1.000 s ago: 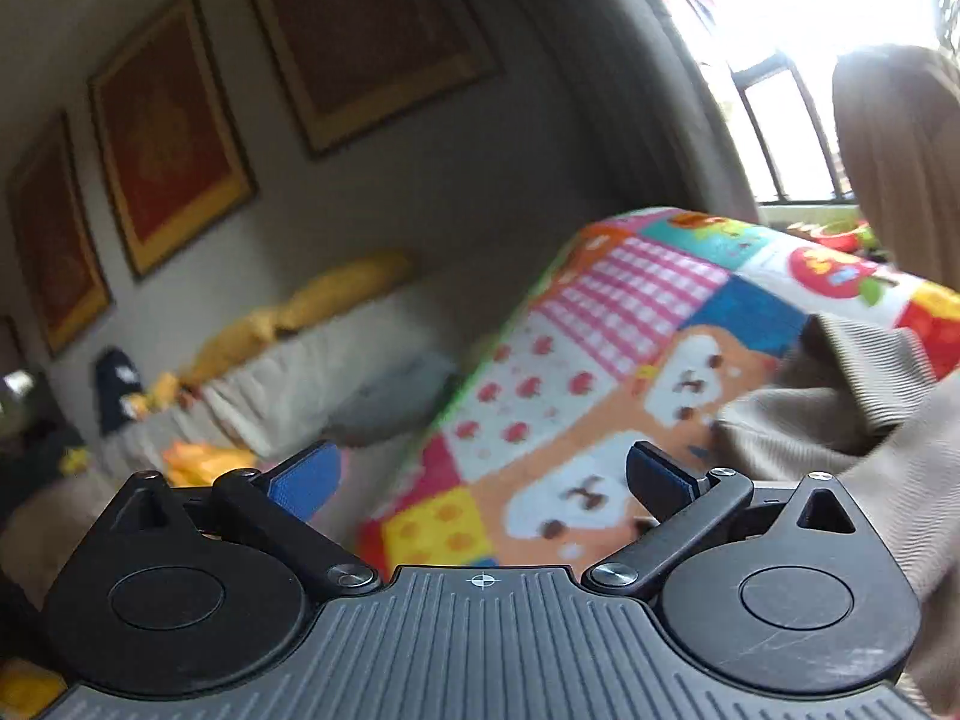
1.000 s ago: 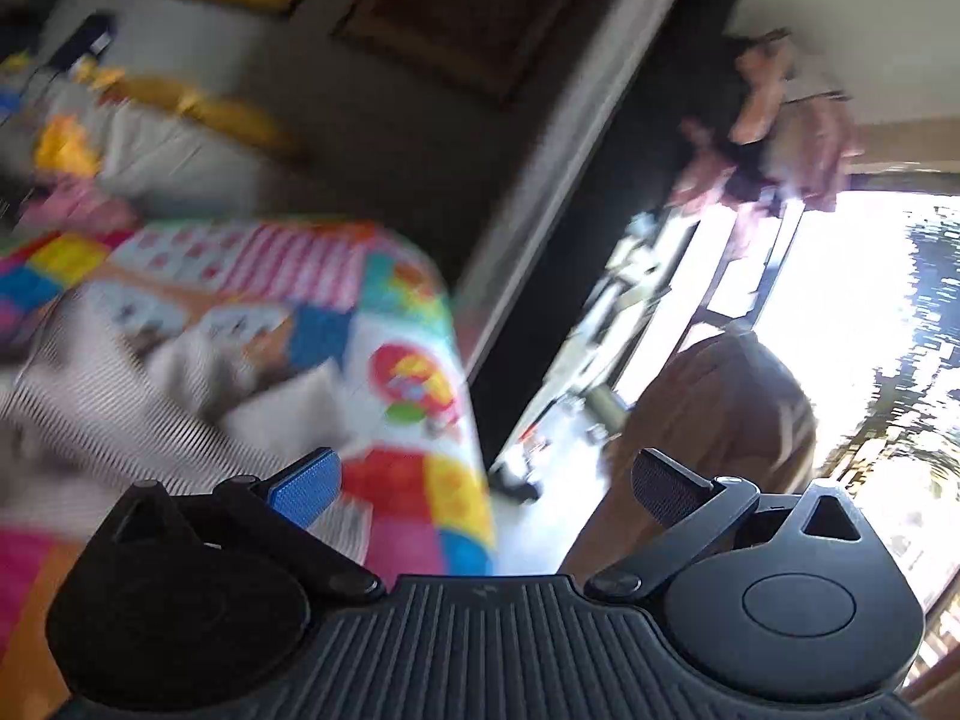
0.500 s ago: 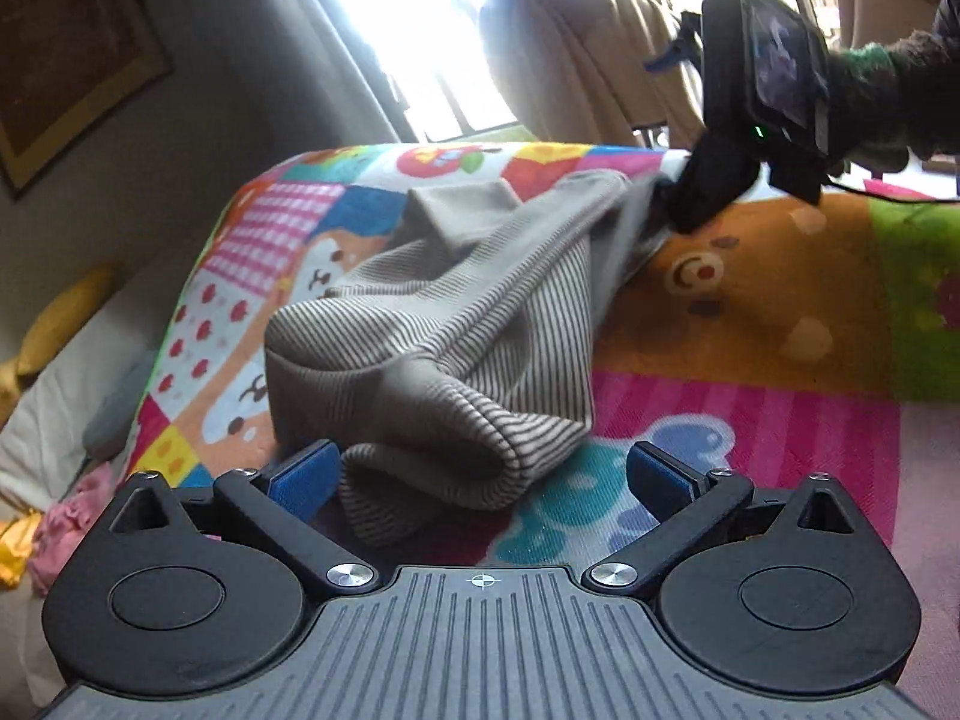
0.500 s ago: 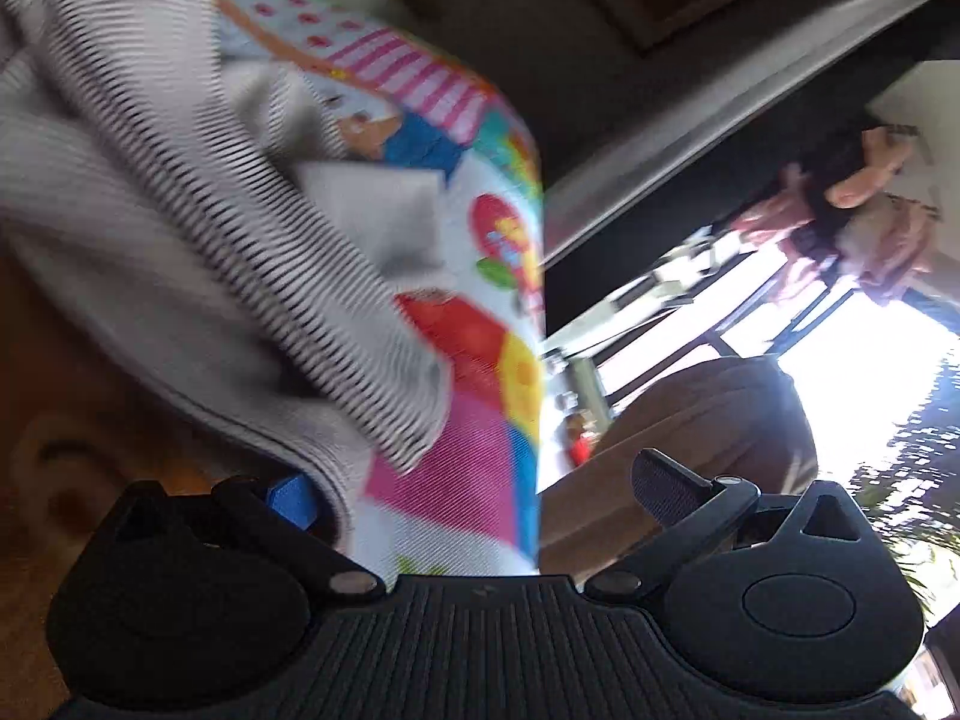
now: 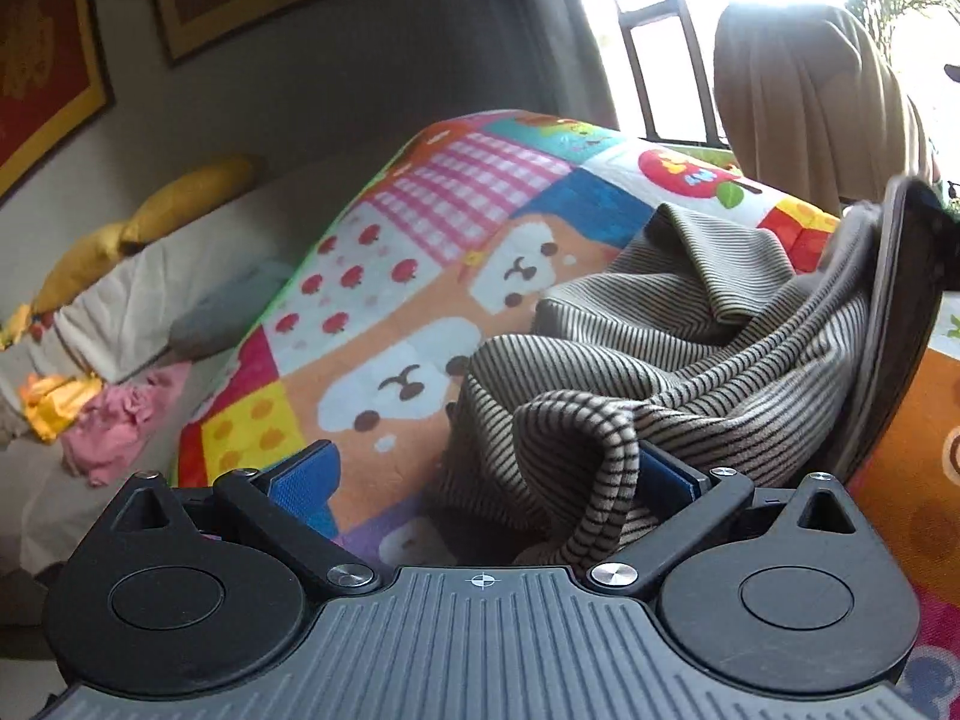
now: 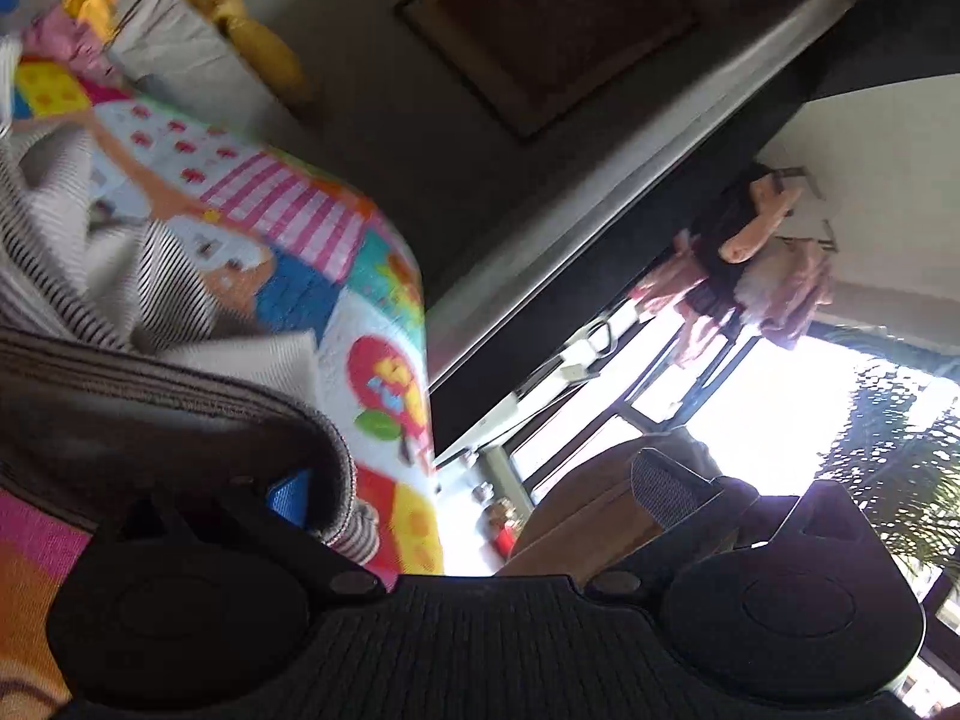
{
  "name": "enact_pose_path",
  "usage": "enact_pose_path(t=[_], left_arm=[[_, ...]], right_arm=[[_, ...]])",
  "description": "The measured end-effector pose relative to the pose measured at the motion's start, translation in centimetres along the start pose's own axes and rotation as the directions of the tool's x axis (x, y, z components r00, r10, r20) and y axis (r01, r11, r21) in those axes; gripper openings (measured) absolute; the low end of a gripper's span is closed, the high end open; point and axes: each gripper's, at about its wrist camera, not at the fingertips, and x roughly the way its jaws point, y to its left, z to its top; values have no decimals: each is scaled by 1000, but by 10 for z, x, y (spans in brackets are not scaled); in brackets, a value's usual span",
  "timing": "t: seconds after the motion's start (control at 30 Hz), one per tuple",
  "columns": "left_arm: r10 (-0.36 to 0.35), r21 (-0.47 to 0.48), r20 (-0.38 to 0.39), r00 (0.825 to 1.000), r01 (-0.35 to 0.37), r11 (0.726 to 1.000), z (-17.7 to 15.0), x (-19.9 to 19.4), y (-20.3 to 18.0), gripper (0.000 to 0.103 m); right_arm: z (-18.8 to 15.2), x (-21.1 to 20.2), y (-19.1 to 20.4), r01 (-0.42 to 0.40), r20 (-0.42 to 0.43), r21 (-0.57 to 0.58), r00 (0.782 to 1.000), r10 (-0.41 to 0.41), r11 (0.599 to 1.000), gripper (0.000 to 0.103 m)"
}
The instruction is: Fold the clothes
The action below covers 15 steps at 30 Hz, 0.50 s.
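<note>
A brown-and-cream striped garment (image 5: 690, 360) lies crumpled on a colourful patchwork play mat (image 5: 390, 276). My left gripper (image 5: 483, 477) is open just above the mat. A fold of the garment sits between its fingers and drapes over the right blue pad (image 5: 666, 474). At the far right of the left wrist view, a garment edge is pulled up against a dark part of the other gripper (image 5: 936, 240). My right gripper (image 6: 474, 492) is open too. The garment's ribbed hem (image 6: 180, 408) hangs over its left pad (image 6: 291, 495), and the mat (image 6: 288, 204) lies beyond.
A sofa with yellow cushions (image 5: 180, 192) and a pink cloth (image 5: 120, 420) stand left of the mat. A chair draped in beige fabric (image 5: 804, 96) stands by the bright window. The mat's edge (image 6: 420, 360) drops off near the window. Clothes hang on a rack (image 6: 750, 264).
My left gripper has closed in on the garment, so a fold now lies between its fingers. The right gripper has tilted, and the hem now rests over its left pad.
</note>
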Motion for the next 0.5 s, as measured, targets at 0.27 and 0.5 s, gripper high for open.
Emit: enact_pose_path(t=[0.27,0.5], left_arm=[[60,-35,56,997,-58,998,-12,-36,11,103],[-105,29,68,992,104,994,-45,-83,-16,103]], right_arm=[[51,-28,-41,93,167,131,979,-114,987,103],[48,-25,-26,88,169,77,981,-100,993,103]])
